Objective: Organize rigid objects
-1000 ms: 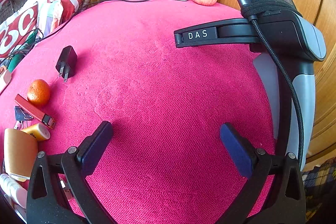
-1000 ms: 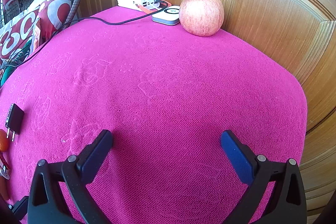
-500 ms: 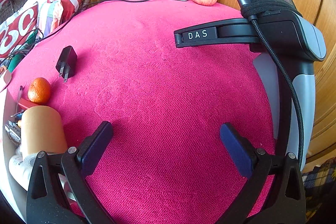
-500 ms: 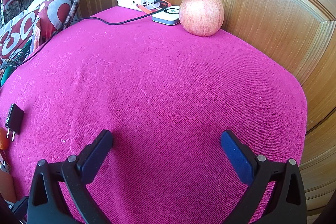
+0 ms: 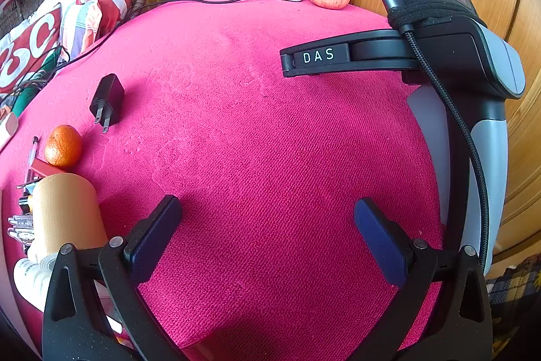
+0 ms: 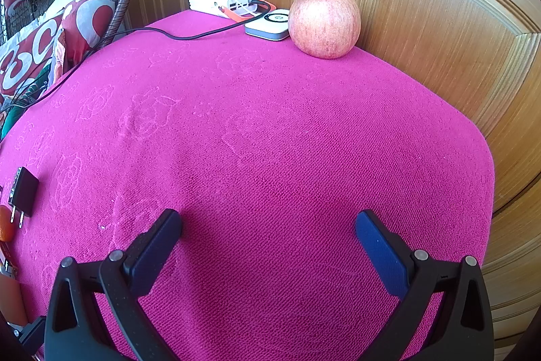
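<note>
Wood-panelled doors (image 6: 422, 32) are seen behind a counter (image 6: 287, 158) covered w/ magenta cloth; cushions and a wicker chair are visible at far left. At the left edge of the left wrist view a clutter of items is only partly made out: a tan cylinder (image 5: 66, 212) is cut off below by the tongs' frame, and a red bar (image 5: 45, 167), a pen-like stick and some clear plastic bits are half hidden behind it; their exact identity cannot be told. A white bottle-like shape at bottom left is cropped by the frame.

A black plug adapter (image 5: 107, 98) is laid flat on the cloth, long axis running roughly near-to-far, prongs pointed toward the camera and slightly left. An orange (image 5: 63, 150) is sat just beside it, nearer the camera, touching the red bar. At the far edge an apple (image 6: 324, 22) is stood just beside a small white-grey puck (image 6: 268, 24); a white power bank (image 6: 221, 0) w/ cables is left of that.

The left tongs (image 5: 267, 225) are held wide, nothing between them, above bare cloth. The right tongs (image 6: 268, 237) are likewise spread wide and empty; in the left wrist view their body is seen at right.
</note>
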`<state>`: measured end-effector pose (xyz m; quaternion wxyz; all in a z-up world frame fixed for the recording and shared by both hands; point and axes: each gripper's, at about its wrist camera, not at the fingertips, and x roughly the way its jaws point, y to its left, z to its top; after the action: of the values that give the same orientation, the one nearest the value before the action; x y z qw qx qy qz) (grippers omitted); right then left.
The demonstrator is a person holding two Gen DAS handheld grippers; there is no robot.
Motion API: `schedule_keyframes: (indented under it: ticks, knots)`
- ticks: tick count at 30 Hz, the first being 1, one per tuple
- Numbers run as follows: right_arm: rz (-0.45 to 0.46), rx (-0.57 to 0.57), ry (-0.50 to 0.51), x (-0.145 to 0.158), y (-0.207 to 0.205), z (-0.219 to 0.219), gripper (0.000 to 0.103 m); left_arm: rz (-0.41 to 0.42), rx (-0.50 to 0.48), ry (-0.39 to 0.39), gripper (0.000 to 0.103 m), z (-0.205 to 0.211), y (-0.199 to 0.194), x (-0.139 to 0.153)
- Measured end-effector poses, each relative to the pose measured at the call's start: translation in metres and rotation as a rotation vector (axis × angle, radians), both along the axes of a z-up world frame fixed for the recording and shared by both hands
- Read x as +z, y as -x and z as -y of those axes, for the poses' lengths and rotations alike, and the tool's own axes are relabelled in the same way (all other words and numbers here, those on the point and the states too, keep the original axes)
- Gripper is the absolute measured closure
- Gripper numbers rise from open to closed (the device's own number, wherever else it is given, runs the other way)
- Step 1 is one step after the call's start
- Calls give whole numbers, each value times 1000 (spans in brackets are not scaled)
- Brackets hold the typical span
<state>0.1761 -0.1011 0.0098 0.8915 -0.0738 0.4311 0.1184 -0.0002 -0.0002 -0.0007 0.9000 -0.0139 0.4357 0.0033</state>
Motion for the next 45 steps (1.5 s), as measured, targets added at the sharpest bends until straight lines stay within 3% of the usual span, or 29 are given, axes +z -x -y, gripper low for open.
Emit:
schedule_keyframes:
  ticks: [39, 45]
  knots:
    - [0, 0, 1, 0, 0, 0, 0, 0, 0, -1, 0, 0, 0, 0]
    - [0, 0, 1, 0, 0, 0, 0, 26, 48, -12, 0, 3, 12, 11]
